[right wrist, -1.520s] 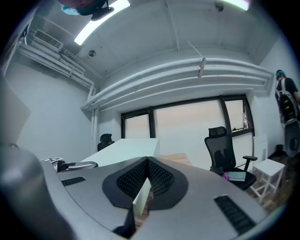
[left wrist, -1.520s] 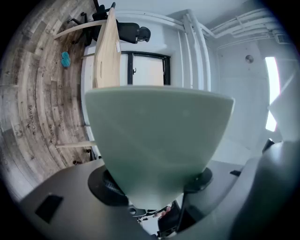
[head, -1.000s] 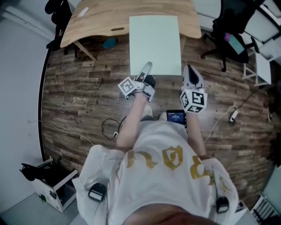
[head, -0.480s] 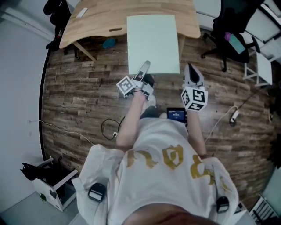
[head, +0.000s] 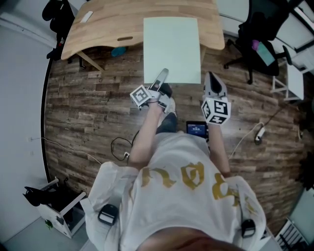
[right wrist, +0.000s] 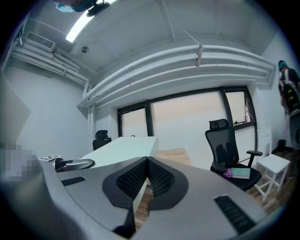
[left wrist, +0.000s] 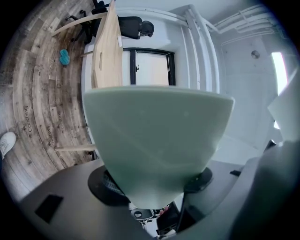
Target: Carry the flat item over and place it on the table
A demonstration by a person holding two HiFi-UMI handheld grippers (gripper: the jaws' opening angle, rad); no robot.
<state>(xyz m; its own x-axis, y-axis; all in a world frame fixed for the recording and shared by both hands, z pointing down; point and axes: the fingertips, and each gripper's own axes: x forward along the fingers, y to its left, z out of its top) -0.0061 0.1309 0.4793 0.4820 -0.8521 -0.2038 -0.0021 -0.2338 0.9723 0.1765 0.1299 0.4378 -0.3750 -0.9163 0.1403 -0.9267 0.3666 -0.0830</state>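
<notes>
Wood floor below, table (head: 108,24) dead ahead of both tools. Your left gripper (head: 163,76) and right gripper (head: 212,81) each clamp the board's (head: 171,49) near end. It runs lengthwise straight out from them, far end over the tabletop.

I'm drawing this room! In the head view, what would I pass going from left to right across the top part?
First a black bundle by the wall → small teal object on the floor → pale green flat board → black office chair.
</notes>
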